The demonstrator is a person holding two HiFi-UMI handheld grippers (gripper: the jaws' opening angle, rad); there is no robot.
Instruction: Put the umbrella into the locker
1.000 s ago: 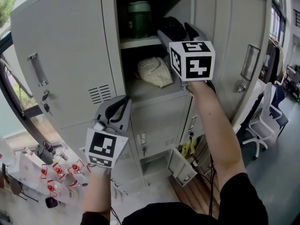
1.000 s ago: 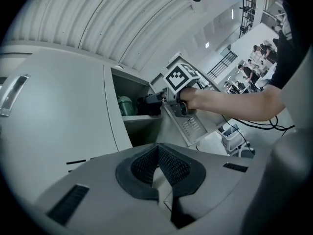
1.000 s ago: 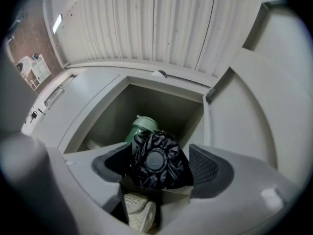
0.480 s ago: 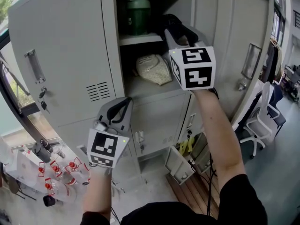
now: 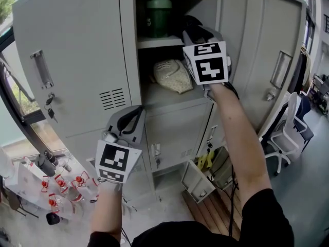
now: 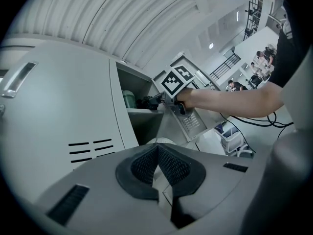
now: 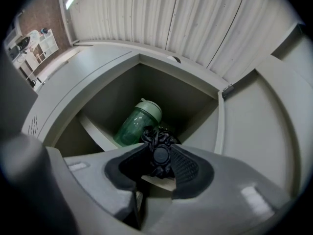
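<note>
One grey locker shelf (image 5: 159, 42), right tool (image 7: 159, 149) just closed on umbrella (image 7: 157, 133), left tool (image 6: 157, 150) clenched empty

Locker (image 5: 77, 60) lt grey; bottle (image 5: 158, 17) green, paler lid; umbrella (image 7: 157, 143) blk; marker cube (image 5: 208, 63) blk/wht squares; pouch (image 5: 175, 76) cream.

The left hand-held gripper (image 6: 157, 150) has its jaws closed together, empty. Above and ahead of it, the right hand-held gripper (image 6: 159, 101) reaches into the open locker (image 6: 58, 111), near a green bottle (image 6: 128, 99).
</note>
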